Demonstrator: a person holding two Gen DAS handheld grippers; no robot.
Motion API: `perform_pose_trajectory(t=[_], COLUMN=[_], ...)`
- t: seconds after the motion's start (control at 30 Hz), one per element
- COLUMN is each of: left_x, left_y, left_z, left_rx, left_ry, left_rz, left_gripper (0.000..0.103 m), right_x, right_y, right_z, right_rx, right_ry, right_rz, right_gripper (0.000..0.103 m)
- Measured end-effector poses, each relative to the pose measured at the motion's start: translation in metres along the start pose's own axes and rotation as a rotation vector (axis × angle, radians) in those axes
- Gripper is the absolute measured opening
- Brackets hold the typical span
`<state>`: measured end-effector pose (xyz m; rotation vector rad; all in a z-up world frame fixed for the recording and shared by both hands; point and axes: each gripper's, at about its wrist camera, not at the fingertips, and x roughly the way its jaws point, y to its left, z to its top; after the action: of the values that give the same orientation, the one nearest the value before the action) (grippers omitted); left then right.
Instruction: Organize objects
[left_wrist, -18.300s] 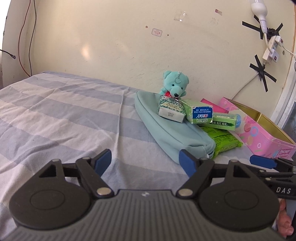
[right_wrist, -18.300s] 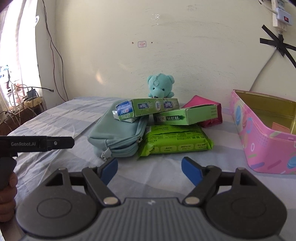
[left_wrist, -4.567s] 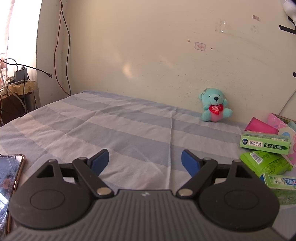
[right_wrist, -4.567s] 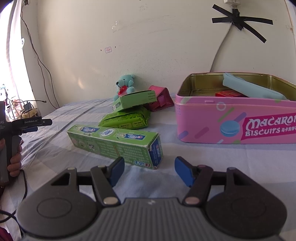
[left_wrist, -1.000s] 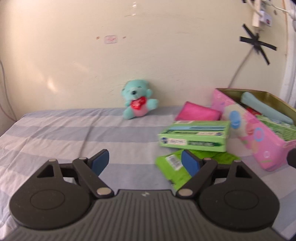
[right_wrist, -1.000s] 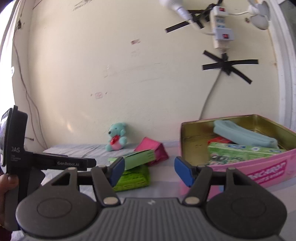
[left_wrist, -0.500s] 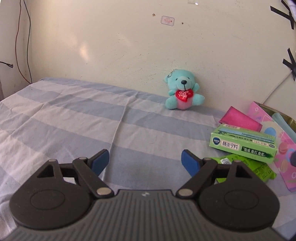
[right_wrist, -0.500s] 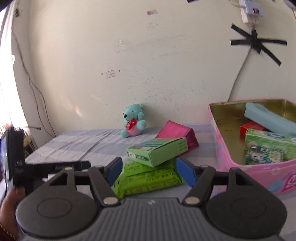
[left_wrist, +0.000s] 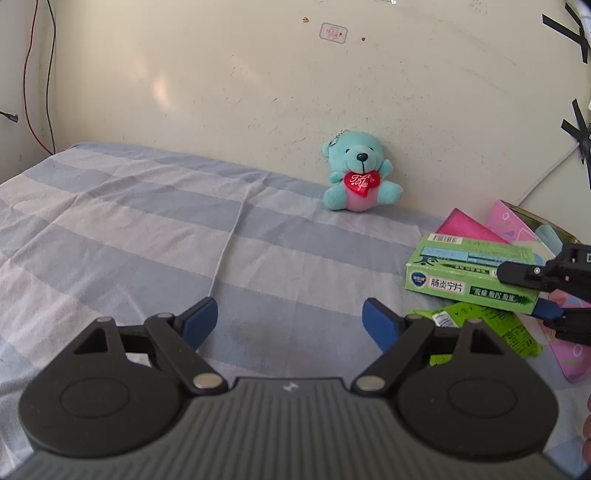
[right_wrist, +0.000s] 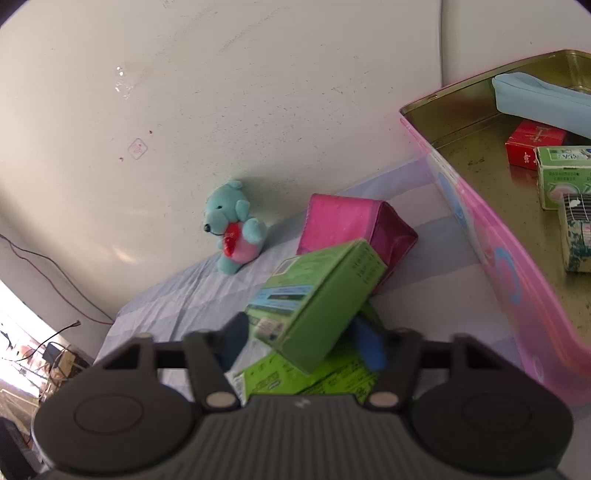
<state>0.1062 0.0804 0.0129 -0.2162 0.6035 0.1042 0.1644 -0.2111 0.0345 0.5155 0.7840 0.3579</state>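
The right gripper (right_wrist: 301, 347) has swung in over the bed (left_wrist: 147, 236) from the pink tin (right_wrist: 517, 280), and its jaws have just been closing around the green box (right_wrist: 325, 295), which lies on a green packet (right_wrist: 317, 376) beside the tin; whether the pads already press on it cannot be told. The left gripper (left_wrist: 290, 319) waits apart, jaws wide and empty. Judged: this box goes into the tin next, with the packet, pink pouch (right_wrist: 351, 225) and teddy bear (left_wrist: 356, 173) remaining.
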Motion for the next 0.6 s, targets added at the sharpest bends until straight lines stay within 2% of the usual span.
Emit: perform_pose_trajectory(t=[0.07, 0.17, 0.33, 0.47, 0.53, 0.6], left_x=[0.0, -0.003, -0.009, -0.008, -0.007, -0.008], left_y=[0.002, 0.008, 0.021, 0.026, 0.026, 0.025], left_z=[0.001, 0.003, 0.008, 0.01, 0.009, 0.009], left_rx=[-0.009, -0.038, -0.101, -0.127, -0.124, -0.109], left_ry=[-0.001, -0.023, -0.061, -0.05, -0.046, -0.049], left_rz=[0.0, -0.003, 0.007, 0.011, 0.011, 0.017], left_gripper=[0.087, 0.087, 0.087, 0.087, 0.087, 0.087], right_x=[-0.003, -0.019, -0.074, -0.111, -0.122, -0.131], right_y=[-0.002, 0.004, 0.022, 0.011, 0.004, -0.007], right_z=[0.0, -0.005, -0.02, -0.036, -0.046, -0.057], right_rx=[0.027, -0.004, -0.164, -0.196, -0.198, -0.193], right_ry=[-0.004, -0.019, -0.071, -0.001, 0.044, 0.063], right_rz=[0.024, 0.065, 0.199, 0.323, 0.352, 0.337], right_gripper=[0.042, 0.032, 0.028, 0.027, 0.027, 0.029])
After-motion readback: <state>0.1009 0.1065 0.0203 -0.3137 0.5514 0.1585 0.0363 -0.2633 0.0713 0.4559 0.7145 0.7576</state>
